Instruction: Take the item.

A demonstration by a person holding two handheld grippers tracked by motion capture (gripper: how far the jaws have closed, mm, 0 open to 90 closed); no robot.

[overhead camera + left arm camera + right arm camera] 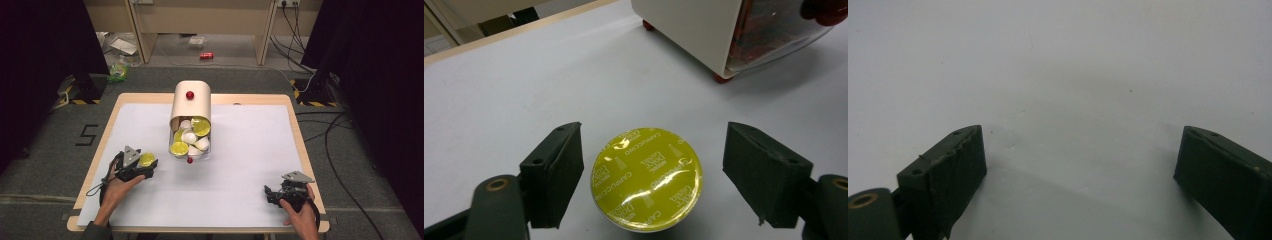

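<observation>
A yellow-lidded coffee capsule marked "cappuccino" stands on the white table between the jaws of my left gripper. A gap shows on each side of it, so the pads do not press it. In the high view this capsule and the left gripper are at the front left. A beige dispenser box lies mid-table, and its clear tray holds several yellow and white capsules. My right gripper rests at the front right, open, with bare table between its jaws.
The dispenser's near corner, with red feet, lies up and to the right of the left gripper. Past the table's far edge are a red can on the floor, wooden furniture and cables on the right.
</observation>
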